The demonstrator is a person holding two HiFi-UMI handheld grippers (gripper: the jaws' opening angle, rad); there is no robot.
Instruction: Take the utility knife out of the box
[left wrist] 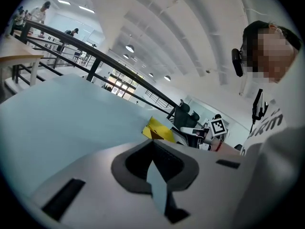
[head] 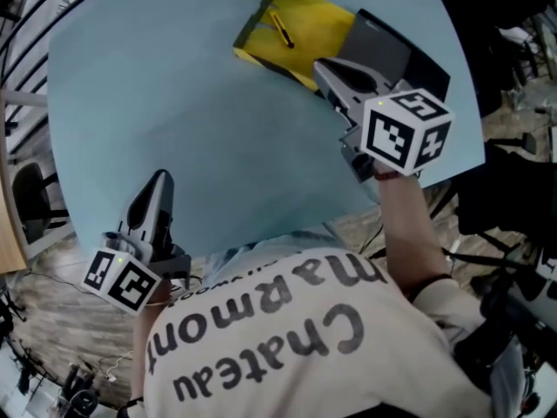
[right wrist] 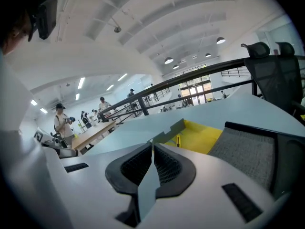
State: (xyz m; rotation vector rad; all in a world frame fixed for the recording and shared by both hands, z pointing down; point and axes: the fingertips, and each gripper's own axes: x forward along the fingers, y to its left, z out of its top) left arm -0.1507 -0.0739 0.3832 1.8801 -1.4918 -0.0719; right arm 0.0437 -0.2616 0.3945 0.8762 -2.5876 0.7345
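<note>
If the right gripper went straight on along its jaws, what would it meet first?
Probably the near wall of the open yellow box, directly ahead of the shut right gripper, with the utility knife lying just inside it. Depth is unclear, so the blue table could come first.

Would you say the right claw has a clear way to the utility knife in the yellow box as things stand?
Probably yes. The box lies open, the utility knife is bare on its yellow floor, and nothing stands between it and the right claw, which is shut and must open first.
</note>
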